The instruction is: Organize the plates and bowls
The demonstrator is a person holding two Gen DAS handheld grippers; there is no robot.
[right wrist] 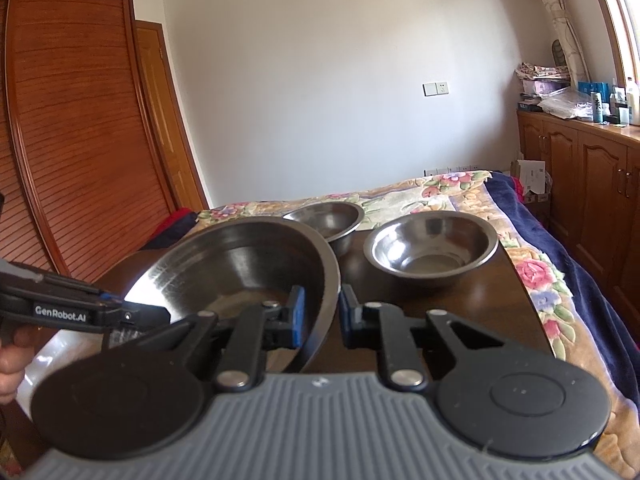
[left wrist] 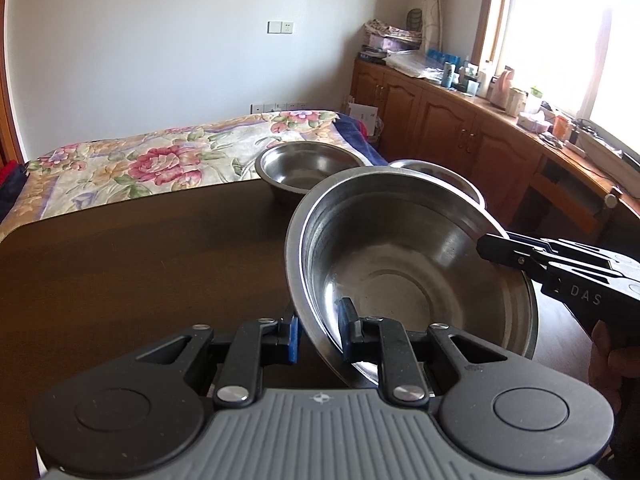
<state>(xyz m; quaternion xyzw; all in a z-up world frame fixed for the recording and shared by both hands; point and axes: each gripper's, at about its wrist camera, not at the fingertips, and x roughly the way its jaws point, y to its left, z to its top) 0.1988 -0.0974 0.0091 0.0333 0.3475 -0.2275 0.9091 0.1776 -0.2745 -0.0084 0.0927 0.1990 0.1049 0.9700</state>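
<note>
A large steel bowl (left wrist: pixel 400 260) (right wrist: pixel 240 264) is held tilted over the dark wooden table (left wrist: pixel 140 260) (right wrist: pixel 460 308). My left gripper (left wrist: pixel 320 328) is shut on its near rim, one blue pad inside and one outside. My right gripper (right wrist: pixel 323 314) is shut on the opposite rim; the left wrist view shows it at the bowl's right side (left wrist: pixel 490 250). The left gripper (right wrist: pixel 160 314) shows at the left in the right wrist view. Two smaller steel bowls stand upright at the table's far end, one (left wrist: pixel 304 168) (right wrist: pixel 328 218) to the left, the other (left wrist: pixel 440 176) (right wrist: pixel 430 248) to the right.
A bed with a flowered quilt (left wrist: pixel 140 160) (right wrist: pixel 532 272) borders the table's far and right sides. Wooden cupboards (left wrist: pixel 440 120) with clutter on top run under the window. A slatted wardrobe (right wrist: pixel 80 140) stands at the left. A hand (right wrist: pixel 8 376) holds the left gripper.
</note>
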